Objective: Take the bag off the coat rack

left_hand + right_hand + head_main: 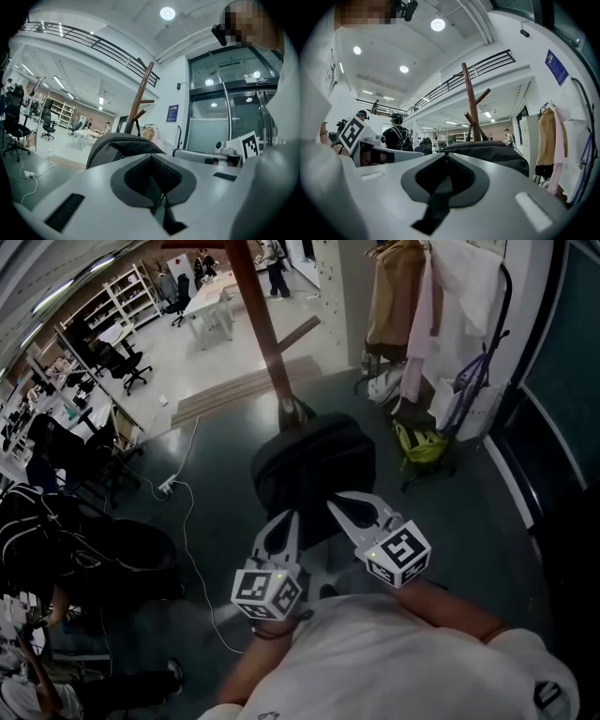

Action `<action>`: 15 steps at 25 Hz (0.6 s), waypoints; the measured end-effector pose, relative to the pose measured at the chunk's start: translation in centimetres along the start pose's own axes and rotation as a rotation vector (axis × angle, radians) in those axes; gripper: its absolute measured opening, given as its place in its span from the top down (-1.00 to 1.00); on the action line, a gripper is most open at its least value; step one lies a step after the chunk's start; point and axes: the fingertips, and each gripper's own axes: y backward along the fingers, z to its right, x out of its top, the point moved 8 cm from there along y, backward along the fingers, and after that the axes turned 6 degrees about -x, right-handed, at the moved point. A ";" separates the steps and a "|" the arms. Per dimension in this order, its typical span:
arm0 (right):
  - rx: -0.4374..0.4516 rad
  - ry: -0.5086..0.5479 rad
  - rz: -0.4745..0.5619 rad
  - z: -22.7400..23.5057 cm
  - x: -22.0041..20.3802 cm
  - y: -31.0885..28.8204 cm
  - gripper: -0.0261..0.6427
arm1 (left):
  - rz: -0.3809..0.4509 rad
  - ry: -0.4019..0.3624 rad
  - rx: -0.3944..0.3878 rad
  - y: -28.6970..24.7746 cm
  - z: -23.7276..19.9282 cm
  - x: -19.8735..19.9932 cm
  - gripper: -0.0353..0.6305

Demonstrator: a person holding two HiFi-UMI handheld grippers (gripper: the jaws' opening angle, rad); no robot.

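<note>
One black backpack point(314, 465) is hanging on one wooden coat rack point(262, 324) at the middle of the head view. Two claws are showing below it, the left claw point(284, 519) and the right claw point(350, 505), each carrying one marker cube point(267, 592), two cubes in all. Three garments are hanging at the upper right: one tan coat point(394, 287), one pink garment point(419, 334) and one white garment point(464, 287). One yellow-green bag point(419, 444) is lying beneath them. One white power strip point(167, 487) is lying on the floor at the left. Three round ceiling lights point(438, 24) are shining in the right gripper view.

Ceiling lamps point(438, 24) glare brightly; edges warp, foreground blurs
</note>
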 end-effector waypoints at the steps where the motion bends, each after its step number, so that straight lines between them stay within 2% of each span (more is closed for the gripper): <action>1: -0.008 0.005 0.003 0.1 0.3 -0.8 0.88 | -0.001 -0.002 -0.007 -0.2 -0.8 0.5 0.88; 15: -0.177 0.044 0.067 3.3 4.2 -8.8 0.85 | -0.050 -0.074 -0.134 -3.6 -8.0 6.1 0.88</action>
